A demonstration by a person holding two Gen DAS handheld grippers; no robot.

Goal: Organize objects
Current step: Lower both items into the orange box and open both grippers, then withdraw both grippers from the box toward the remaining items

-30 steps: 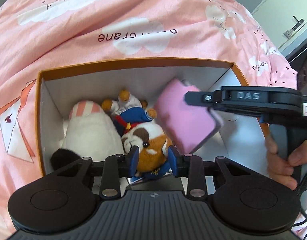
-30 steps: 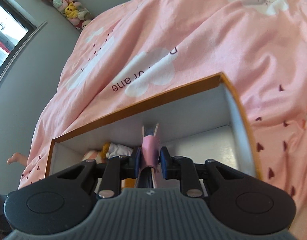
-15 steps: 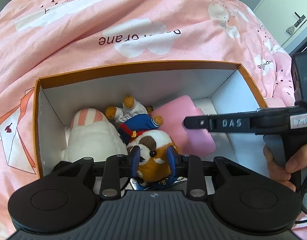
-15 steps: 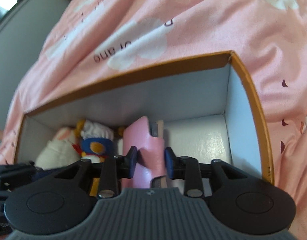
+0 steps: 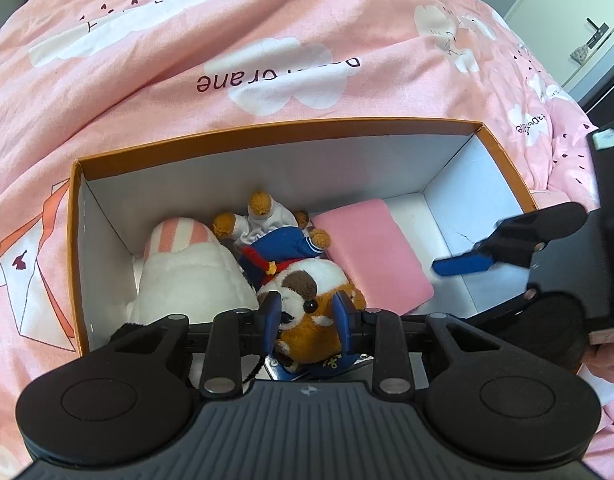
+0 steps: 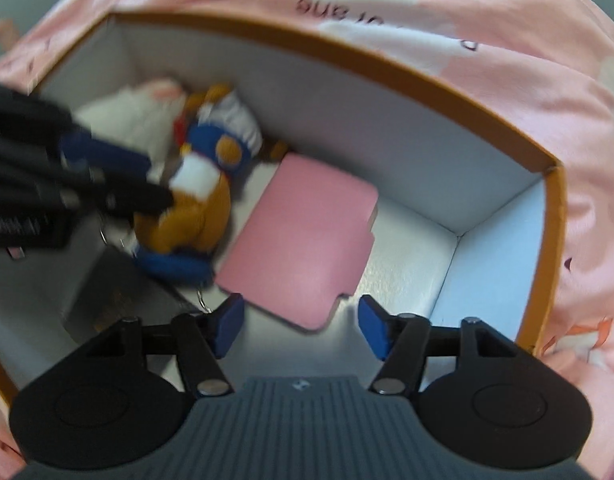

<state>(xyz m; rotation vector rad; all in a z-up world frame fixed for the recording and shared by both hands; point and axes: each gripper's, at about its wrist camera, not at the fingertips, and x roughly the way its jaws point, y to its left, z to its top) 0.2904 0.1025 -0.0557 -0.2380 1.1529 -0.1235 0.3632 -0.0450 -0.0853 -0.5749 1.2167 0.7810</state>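
The pink case (image 6: 303, 240) lies flat on the box (image 6: 427, 92) floor at frame centre, just above the right claw (image 6: 301, 326), whose jaws have just been opening and stand spread, empty. The left claw (image 5: 307, 316) pinches the plush dog (image 5: 307, 312).

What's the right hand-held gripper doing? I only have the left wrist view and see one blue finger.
Observer: The right hand-held gripper has just been opening. Its jaws stand wide, with nothing between the pads.
Operator: Is it touching the pink case?
Observer: No. The pink case lies flat on the floor of the box, just ahead of the fingertips.
Operator: Anything near the brown plush toy?
Observer: A dark flat item lies beside the brown plush toy. It is too blurred to identify.
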